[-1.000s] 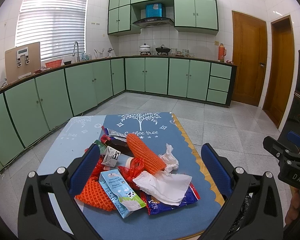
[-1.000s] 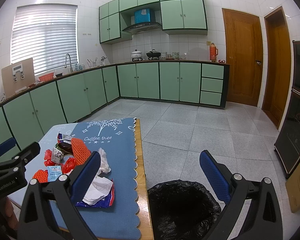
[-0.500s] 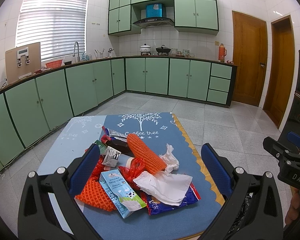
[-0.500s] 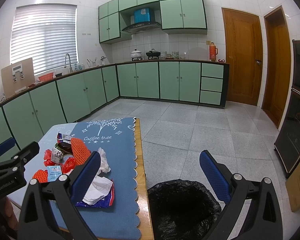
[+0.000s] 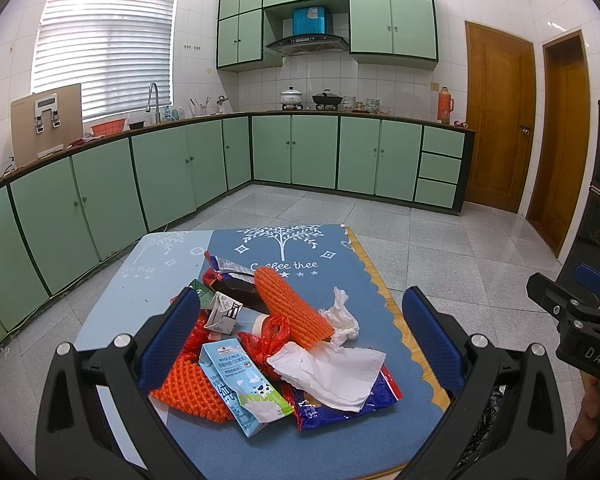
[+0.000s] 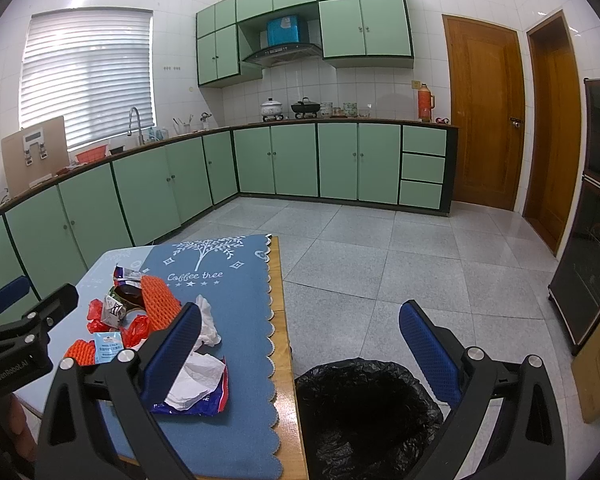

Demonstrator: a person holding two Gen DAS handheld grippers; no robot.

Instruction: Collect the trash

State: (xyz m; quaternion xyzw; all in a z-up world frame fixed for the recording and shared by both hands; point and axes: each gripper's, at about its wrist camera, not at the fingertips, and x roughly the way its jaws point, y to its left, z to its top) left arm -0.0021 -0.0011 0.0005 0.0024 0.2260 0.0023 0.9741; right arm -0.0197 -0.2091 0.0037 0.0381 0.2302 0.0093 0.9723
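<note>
I am holding the left gripper (image 5: pixel 300 336) above the near end of the table (image 5: pixel 364 260), its jaws spread wide and gripping nothing. Directly beneath it the trash pile is lying on the blue mat (image 5: pixel 236 452): a white tissue (image 5: pixel 332 372) is resting on a blue snack wrapper (image 5: pixel 340 404), a milk carton (image 5: pixel 240 388) is leaning against orange foam netting (image 5: pixel 188 388), and a second orange net sleeve (image 5: pixel 288 304) is sitting just behind. I am keeping the right gripper (image 6: pixel 300 344) spread and empty over the black-lined bin (image 6: pixel 364 400), which is standing just beside the table's right edge. Farther off, green cabinets (image 6: pixel 336 160) are lining the walls.
</note>
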